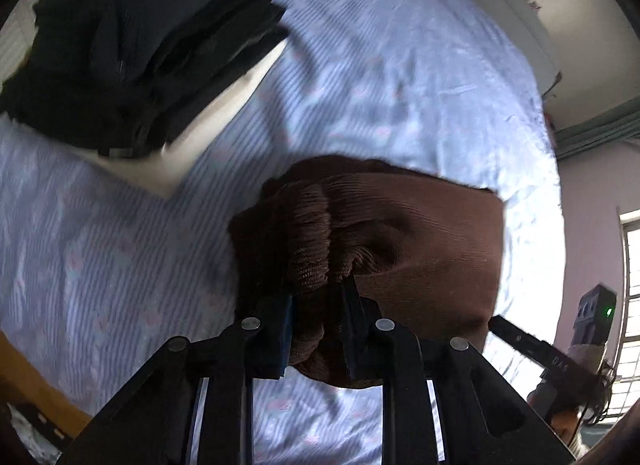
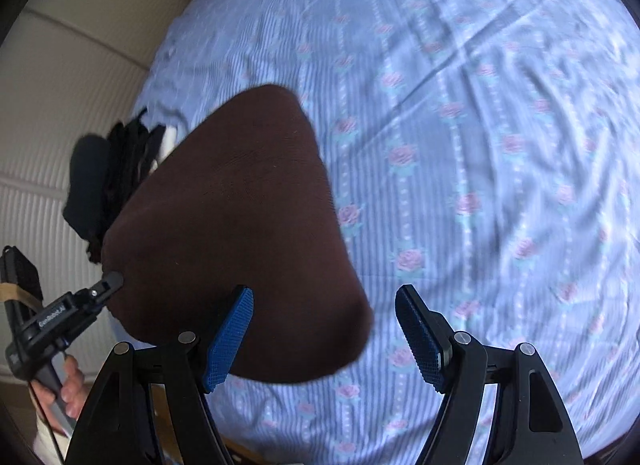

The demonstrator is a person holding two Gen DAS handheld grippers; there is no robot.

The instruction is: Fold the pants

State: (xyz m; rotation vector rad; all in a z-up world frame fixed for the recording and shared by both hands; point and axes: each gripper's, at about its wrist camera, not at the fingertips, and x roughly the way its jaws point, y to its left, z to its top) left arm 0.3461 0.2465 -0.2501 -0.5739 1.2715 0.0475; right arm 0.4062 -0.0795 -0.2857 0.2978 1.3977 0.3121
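Basically mid-fold: left gripper pinching the brown pants by a bunched edge.
Right gripper is spread, empty; pants at 11 o'clock on the bedsheet. Probably lower slowly, keeping edges aligned.

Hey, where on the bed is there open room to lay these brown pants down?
Bare sheet lies right of the brown pants, past the open right tool. Crowded: dark folded pile at far left, beside the left tool.
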